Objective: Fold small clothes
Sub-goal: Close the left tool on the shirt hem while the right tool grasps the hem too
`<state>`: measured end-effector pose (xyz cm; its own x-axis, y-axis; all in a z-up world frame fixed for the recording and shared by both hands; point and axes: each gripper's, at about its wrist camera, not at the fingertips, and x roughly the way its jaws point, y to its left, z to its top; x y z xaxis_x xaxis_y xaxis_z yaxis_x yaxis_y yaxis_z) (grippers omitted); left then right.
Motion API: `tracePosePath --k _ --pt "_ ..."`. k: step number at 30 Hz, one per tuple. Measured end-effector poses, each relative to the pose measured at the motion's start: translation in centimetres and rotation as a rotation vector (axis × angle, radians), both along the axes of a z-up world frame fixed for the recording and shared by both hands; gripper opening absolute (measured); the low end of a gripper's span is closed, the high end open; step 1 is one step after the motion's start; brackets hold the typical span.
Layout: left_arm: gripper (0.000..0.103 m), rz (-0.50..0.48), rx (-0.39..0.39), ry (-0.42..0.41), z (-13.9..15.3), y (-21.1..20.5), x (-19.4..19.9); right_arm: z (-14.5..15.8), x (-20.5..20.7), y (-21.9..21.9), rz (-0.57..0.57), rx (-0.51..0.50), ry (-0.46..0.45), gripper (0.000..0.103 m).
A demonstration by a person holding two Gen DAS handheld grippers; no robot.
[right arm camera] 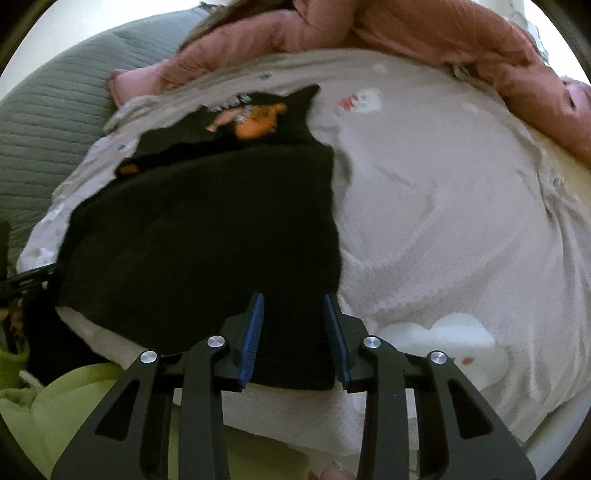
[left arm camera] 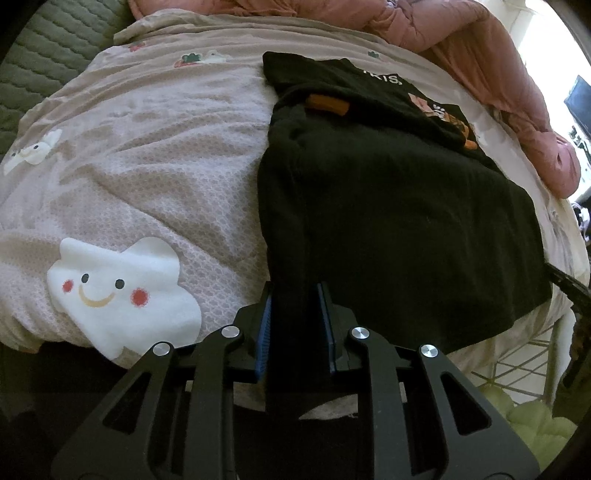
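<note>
A black T-shirt (left arm camera: 388, 203) (right arm camera: 203, 229) lies flat on the bed, partly folded, with its orange print (left arm camera: 447, 118) (right arm camera: 255, 122) and an orange neck label (left arm camera: 328, 103) at the far end. My left gripper (left arm camera: 294, 291) is shut on the near left corner of its hem, and black cloth fills the gap between the blue pads (left arm camera: 266, 325). My right gripper (right arm camera: 293, 299) is shut on the near right corner of the same hem, which runs between its pads (right arm camera: 251, 343). Each gripper shows as a dark shape at the edge of the other's view.
The bedcover (left arm camera: 129, 166) (right arm camera: 443, 221) is beige with white cloud faces and lightly wrinkled. A pink duvet (left arm camera: 480, 48) (right arm camera: 424, 33) is bunched along the far side. A green quilted cushion (left arm camera: 48, 55) (right arm camera: 48, 122) sits at the far left. Something light green (right arm camera: 74, 406) lies below the bed's near edge.
</note>
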<state>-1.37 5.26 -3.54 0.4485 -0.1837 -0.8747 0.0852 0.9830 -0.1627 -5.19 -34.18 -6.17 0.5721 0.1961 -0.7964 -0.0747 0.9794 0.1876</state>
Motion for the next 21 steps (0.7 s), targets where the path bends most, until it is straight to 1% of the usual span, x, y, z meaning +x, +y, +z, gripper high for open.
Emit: tracePosePath --k 6,8,10,15,16,18,19,20,21 --pt "0.018 0.002 0.002 0.006 -0.3 -0.1 0.1 -0.2 -0.1 -0.4 -0.015 0.018 0.003 0.032" --pt "0.018 0.001 0.001 0.007 -0.4 -0.2 0.1 -0.2 -0.1 -0.5 -0.033 -0.014 0.006 0.036" --pt "0.019 0.001 -0.002 0.008 -0.4 -0.2 0.2 -0.5 0.0 -0.8 -0.026 0.009 0.013 0.036" --pt "0.020 0.003 0.005 0.003 -0.6 -0.4 0.3 -0.8 0.5 -0.4 0.000 0.025 0.006 0.037" --pt "0.020 0.005 0.005 -0.004 -0.7 -0.4 0.4 -0.8 0.6 -0.2 0.013 0.024 -0.003 0.035" --pt "0.020 0.013 0.001 -0.016 -0.9 -0.3 0.5 -0.7 0.8 0.1 0.029 0.025 -0.015 0.027" --pt "0.019 0.017 0.000 -0.021 -0.9 -0.3 0.5 -0.6 0.8 0.1 0.034 0.031 -0.021 0.018" --pt "0.016 0.017 0.002 -0.026 -0.8 -0.3 0.4 -0.4 0.7 0.1 0.045 0.042 -0.029 0.013" --pt "0.007 0.013 -0.001 -0.031 -0.7 -0.3 0.4 -0.1 0.6 0.2 0.054 0.041 -0.042 0.012"
